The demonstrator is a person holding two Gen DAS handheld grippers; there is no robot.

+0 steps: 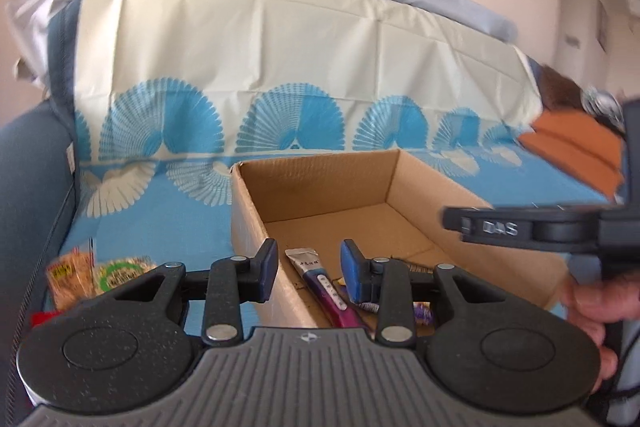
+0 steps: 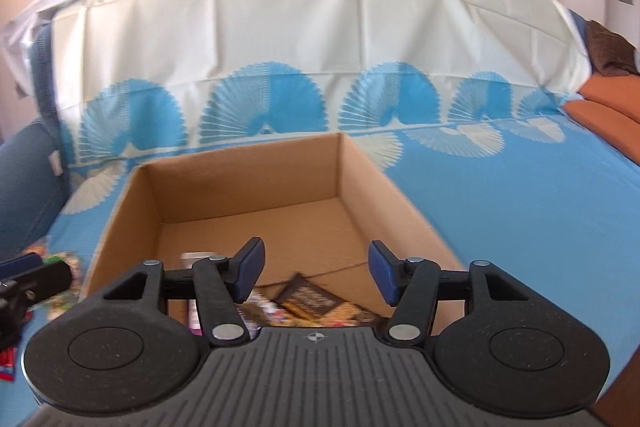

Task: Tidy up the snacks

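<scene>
An open cardboard box (image 1: 320,183) (image 2: 240,179) sits on a blue fan-patterned cloth. At its near end lie several snack packets, among them a purple and silver stick (image 1: 320,283) and a dark brown packet (image 2: 308,297). My left gripper (image 1: 309,271) hangs over the box's near left wall, open, with nothing between its blue pads. Over the near end of the box my right gripper (image 2: 316,273) stands wide open and empty; in the left wrist view it (image 1: 520,227) shows at the right, held by a hand (image 1: 588,303). More packets (image 1: 68,279) (image 2: 60,263) lie on the cloth left of the box.
The cloth (image 2: 500,207) covers a sofa seat and its backrest (image 1: 260,39). An orange cushion (image 1: 572,143) (image 2: 608,107) lies at the far right. A dark blue armrest (image 1: 28,167) rises at the left. A red packet (image 2: 8,363) lies at the left edge.
</scene>
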